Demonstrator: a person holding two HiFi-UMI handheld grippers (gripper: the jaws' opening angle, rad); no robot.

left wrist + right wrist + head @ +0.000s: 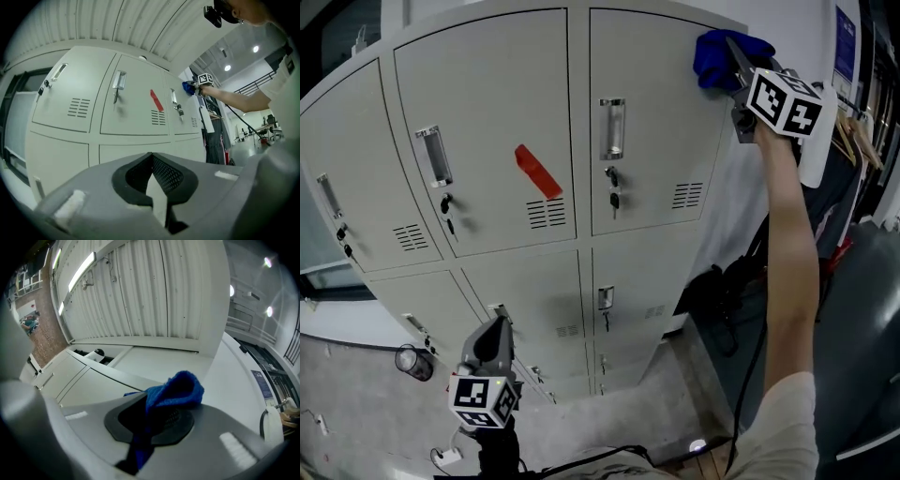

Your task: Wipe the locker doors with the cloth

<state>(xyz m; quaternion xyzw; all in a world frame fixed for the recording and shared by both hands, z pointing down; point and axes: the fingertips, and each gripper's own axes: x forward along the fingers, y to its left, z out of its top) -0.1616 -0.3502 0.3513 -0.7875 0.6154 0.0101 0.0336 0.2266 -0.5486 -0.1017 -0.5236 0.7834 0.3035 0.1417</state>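
- Right claw (pixel 737 64) is clamped on the blue cloth (pixel 717 54). In the right gripper view a wad (pixel 176 390) bulges past the tips and the tail runs back between the jaws.
- The cloth sits at the top right corner of the upper right door (pixel 656 141), with the arm at full stretch. Whether the wad actually presses on the metal cannot be told.
- Left claw (pixel 497 328) has its jaws together with nothing in them. It is low down, well apart from the right claw, and faces the lockers.
- Likely step: wiping the upper right door, starting from its top corner.
- To do it well, the wad should touch the panel, not the jaw tips. Tilt the claw so the cloth leads, or the tips may scrape the paint.
- Sweep left from the claw, then drop and come back in overlapping passes.
- The handle (pixel 612 128) and keys (pixel 613 199) are down-left of the claw. Go round them, since the keys could snag the cloth.
- The vent slots (pixel 686 195) are below the claw. Use light pressure there, as the edges may catch fibres.
- Hold the clamp firm, because drag on the panel could pull the cloth out.
- The doors further left of the claw, one with a red strip (pixel 537 172), look next in line.
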